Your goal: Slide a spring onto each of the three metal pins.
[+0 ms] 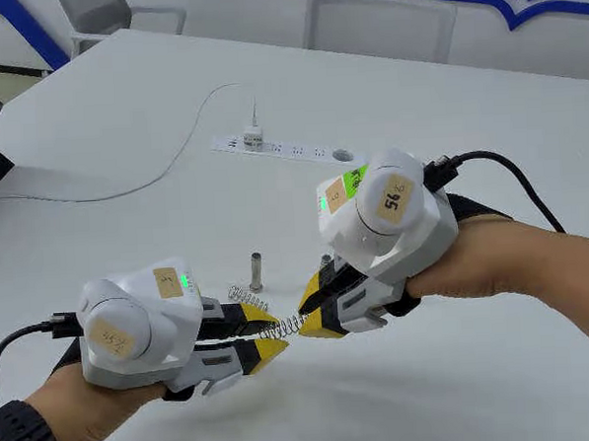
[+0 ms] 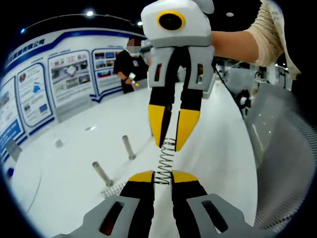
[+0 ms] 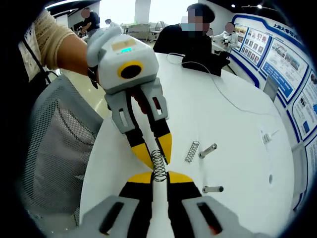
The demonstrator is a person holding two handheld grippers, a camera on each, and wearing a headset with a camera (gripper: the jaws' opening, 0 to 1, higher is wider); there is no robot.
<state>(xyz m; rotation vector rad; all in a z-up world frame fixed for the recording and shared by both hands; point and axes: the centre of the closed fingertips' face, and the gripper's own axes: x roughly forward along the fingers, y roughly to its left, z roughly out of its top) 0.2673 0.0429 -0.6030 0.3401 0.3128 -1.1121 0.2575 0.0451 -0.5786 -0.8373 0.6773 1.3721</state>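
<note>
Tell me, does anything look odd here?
One spring is gripped at both ends, by the left gripper and the right gripper, instead of sitting on a pin. A second spring lies loose on the table.

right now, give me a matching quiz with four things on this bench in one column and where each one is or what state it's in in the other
Things:
1. held spring
2. loose spring
3. metal pin
4. power strip

States:
a. standing upright on the table, no spring on it
b. far across the table, with a plug in it
c. clamped at its ends by the left gripper and the right gripper
d. lying flat on the table near the metal pin

Pairs: 1-c, 2-d, 3-a, 4-b
</note>
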